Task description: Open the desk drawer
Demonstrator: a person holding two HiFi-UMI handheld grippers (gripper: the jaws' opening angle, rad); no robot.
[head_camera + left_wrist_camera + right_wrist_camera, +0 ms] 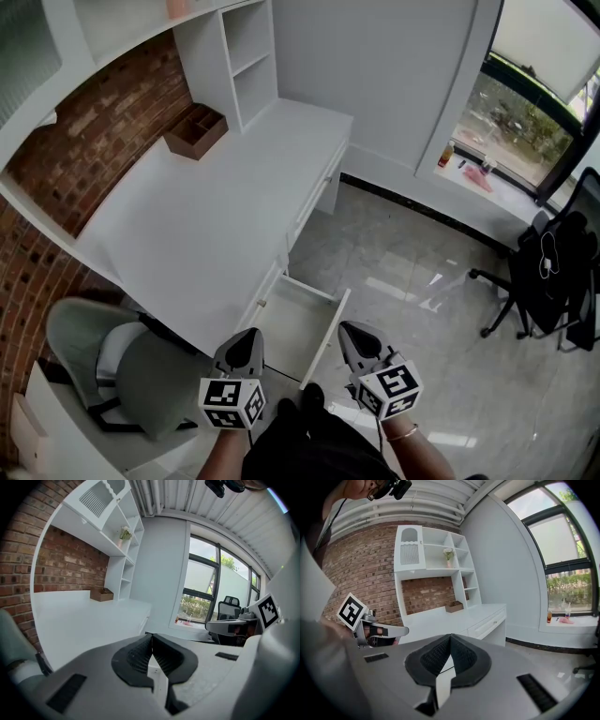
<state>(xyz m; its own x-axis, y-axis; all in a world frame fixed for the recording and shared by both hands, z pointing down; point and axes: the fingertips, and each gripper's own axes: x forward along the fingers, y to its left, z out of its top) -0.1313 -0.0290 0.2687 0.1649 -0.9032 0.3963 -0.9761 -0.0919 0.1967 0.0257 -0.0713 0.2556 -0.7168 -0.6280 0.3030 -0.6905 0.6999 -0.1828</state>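
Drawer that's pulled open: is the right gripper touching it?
Apart. The right gripper view shows the right gripper shut in open air, the desk far beyond.

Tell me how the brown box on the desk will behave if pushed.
The brown box looks rigid, with straight divider walls, so it probably keeps its shape. It sits low and flat on the smooth white desk, so it would likely slide rather than tip.
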